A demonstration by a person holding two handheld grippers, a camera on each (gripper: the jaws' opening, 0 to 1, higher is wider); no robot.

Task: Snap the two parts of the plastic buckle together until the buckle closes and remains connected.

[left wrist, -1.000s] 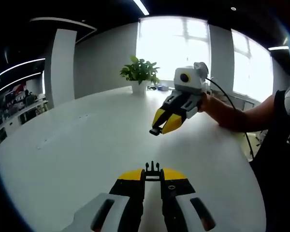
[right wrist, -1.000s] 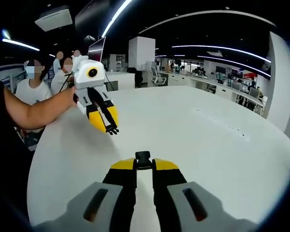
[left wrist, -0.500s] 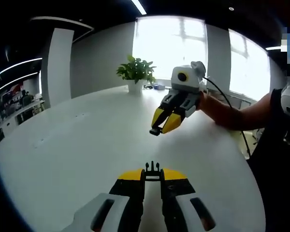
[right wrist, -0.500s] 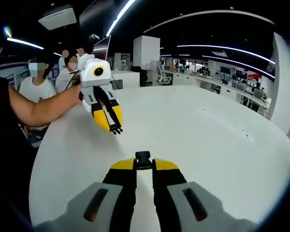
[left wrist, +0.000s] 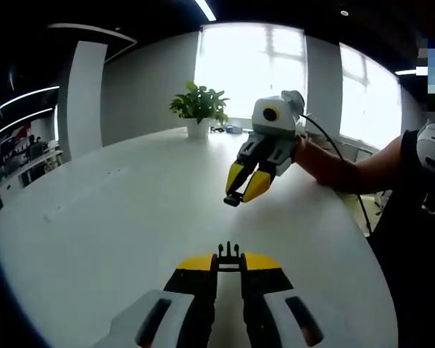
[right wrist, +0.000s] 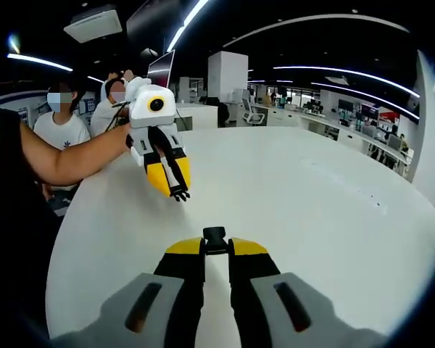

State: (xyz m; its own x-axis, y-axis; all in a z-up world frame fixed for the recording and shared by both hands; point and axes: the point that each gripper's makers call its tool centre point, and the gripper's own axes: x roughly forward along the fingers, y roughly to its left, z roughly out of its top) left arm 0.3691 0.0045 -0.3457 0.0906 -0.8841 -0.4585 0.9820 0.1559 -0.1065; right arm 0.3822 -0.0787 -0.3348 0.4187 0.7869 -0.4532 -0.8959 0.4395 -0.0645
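My left gripper (left wrist: 228,264) is shut on the pronged black buckle part (left wrist: 228,251), which sticks out past its yellow tips above the white table (left wrist: 116,217). My right gripper (right wrist: 215,246) is shut on the black socket part (right wrist: 214,233). In the left gripper view the right gripper (left wrist: 236,193) hangs in the air ahead, tilted down to the left, with the socket part (left wrist: 232,200) at its tip. In the right gripper view the left gripper (right wrist: 175,185) hangs at upper left with the pronged part (right wrist: 180,195) at its tip. The two parts are apart.
A potted plant (left wrist: 198,109) stands at the table's far edge before bright windows. The person's forearm (right wrist: 72,159) reaches in behind the left gripper. Other people (right wrist: 58,119) and a monitor (right wrist: 162,69) are beyond the table. Office desks fill the far right background.
In each view the other gripper has drifted a little toward the middle of the picture and sits slightly larger. Both grippers stay shut on their buckle parts.
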